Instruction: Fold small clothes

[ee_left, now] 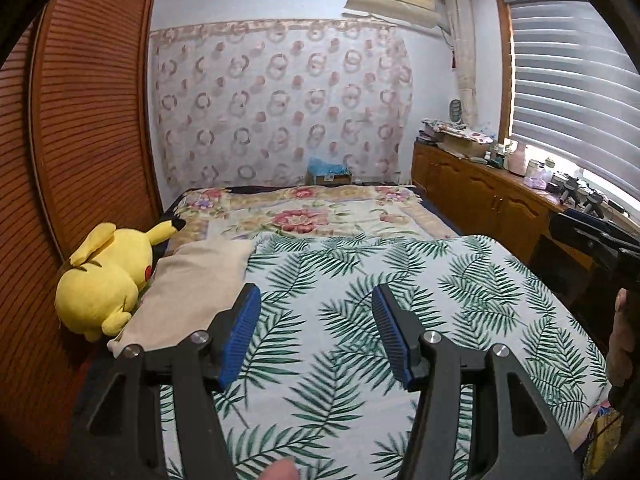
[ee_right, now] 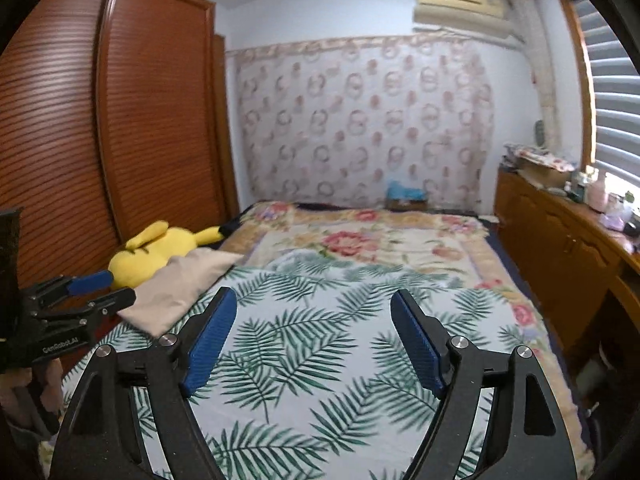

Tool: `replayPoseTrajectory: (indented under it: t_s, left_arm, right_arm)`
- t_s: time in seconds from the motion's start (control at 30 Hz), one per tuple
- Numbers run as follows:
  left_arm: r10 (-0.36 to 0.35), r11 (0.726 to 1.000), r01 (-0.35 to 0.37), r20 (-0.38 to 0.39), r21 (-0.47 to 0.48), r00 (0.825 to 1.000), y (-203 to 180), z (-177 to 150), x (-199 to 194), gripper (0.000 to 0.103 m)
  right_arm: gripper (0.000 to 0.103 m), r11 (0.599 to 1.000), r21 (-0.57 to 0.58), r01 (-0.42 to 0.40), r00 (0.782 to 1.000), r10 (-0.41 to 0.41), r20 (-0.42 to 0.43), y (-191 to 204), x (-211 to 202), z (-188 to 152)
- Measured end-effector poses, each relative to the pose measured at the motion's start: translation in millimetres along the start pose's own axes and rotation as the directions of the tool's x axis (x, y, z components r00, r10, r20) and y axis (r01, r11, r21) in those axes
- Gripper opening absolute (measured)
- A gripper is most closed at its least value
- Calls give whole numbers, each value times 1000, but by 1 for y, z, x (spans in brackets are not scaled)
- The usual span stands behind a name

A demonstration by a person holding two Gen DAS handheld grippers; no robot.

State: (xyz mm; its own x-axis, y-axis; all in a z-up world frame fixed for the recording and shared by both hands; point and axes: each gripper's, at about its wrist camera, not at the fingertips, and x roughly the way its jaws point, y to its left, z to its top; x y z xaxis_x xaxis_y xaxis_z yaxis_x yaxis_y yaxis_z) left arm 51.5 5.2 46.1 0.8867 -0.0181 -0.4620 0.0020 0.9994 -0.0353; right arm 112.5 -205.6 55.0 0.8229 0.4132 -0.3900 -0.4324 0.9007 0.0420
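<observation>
Item: beige cloth [ee_left: 192, 292], the one piece in view that could be the small garment to fold. It lies at the left edge of the bed, on the palm-leaf sheet [ee_left: 400, 288], with its far end just beside or under a yellow plush toy [ee_left: 108, 276] that sits against the brown louvred wardrobe [ee_left: 88, 120]. The right wrist view shows the same cloth [ee_right: 180, 292] as a flattish, roughly rectangular piece with one near corner pointing toward the camera. Whether it is already folded, or is in fact a garment and not a pillow cover, the pictures do not settle.

Handling, as judged: light, soft and limp; it should drape and sag when lifted, and a single-layer pinch may slip. Not fragile. Best hold is likely at the near corners or along the near hem, one gripper at each, pinching the cloth clear of the sheet below.

Left gripper [ee_left: 316, 300]: fingers parted to a moderate gap, nothing between them, above the sheet to the right of the cloth.

Right gripper [ee_right: 314, 300]: fingers spread wide and empty, over the middle of the sheet, well apart from the cloth.
</observation>
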Motion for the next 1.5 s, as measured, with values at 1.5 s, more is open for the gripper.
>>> replayPoseTrajectory:
  t_s: [1.5]
  left_arm:
    - [24, 1000, -24, 24, 6, 999, -22, 3, -12, 57]
  right_arm:
    - [81, 997, 43, 62, 998, -63, 16, -22, -26, -21]
